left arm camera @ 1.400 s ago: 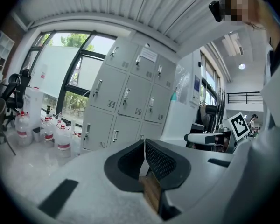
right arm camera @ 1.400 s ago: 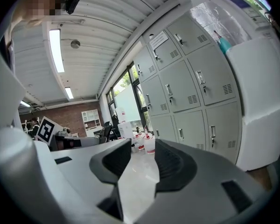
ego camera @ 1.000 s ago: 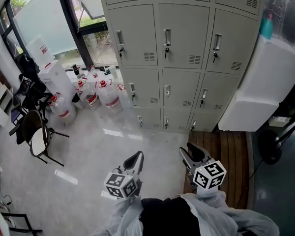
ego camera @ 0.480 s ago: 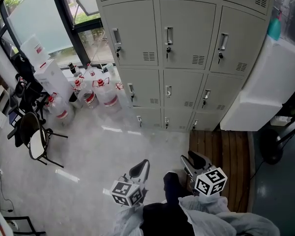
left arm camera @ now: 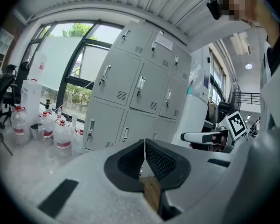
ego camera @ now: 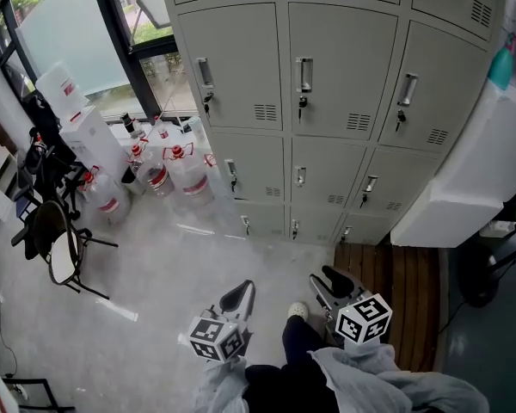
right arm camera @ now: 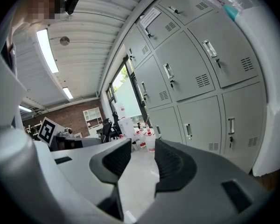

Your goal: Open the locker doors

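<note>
Progress nil: no opened door on grey sheet-metal locker bank point(ego camera: 327, 76) at 12 o'clock. Closed, empty left gripper point(ego camera: 238, 296) at 7 o'clock; parted, empty right gripper point(ego camera: 328, 282) at 5 o'clock.

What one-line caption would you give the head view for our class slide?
Left gripper and right gripper held low before a bank of closed grey lockers, water bottles beside the window.

Two claws point(ego camera: 238, 298) point(ego camera: 328, 282), twelve locker doors point(ego camera: 340, 71)
</note>
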The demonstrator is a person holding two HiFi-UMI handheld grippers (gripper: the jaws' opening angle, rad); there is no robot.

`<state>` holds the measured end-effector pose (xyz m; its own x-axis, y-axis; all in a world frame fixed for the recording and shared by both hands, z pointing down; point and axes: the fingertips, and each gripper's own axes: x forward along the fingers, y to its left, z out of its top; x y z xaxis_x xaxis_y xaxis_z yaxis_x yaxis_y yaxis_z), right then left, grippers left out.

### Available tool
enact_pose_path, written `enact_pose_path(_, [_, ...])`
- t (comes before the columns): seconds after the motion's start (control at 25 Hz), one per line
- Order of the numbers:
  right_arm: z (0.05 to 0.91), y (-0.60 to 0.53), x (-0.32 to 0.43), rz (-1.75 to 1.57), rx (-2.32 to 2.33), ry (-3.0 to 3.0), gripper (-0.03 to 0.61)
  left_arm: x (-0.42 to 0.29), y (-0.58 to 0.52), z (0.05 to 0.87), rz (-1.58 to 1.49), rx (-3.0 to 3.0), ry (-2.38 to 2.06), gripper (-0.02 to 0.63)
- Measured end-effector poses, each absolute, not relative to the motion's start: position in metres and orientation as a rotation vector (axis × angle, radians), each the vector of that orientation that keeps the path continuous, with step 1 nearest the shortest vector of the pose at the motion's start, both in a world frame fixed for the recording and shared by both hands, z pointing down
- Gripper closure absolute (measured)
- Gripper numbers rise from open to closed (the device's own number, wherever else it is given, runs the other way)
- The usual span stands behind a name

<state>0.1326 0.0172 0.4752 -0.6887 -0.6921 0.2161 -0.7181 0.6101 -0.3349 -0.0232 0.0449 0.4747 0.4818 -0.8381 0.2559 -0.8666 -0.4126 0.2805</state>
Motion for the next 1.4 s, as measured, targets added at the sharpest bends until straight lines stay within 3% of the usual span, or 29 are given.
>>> enact_pose_path(0.68, [0.47,-0.163,0.168,0.519,1.274,-2.777,0.439,-0.002,-0.127,0.461,0.077,2.416,-1.453,0.6])
enact_pose_path(1.4, [0.44,-0.23,0.172,0.438,1.33,-2.811,0.439,0.011,-0.211,0.457,0.071,2.468,-1.393,0.6])
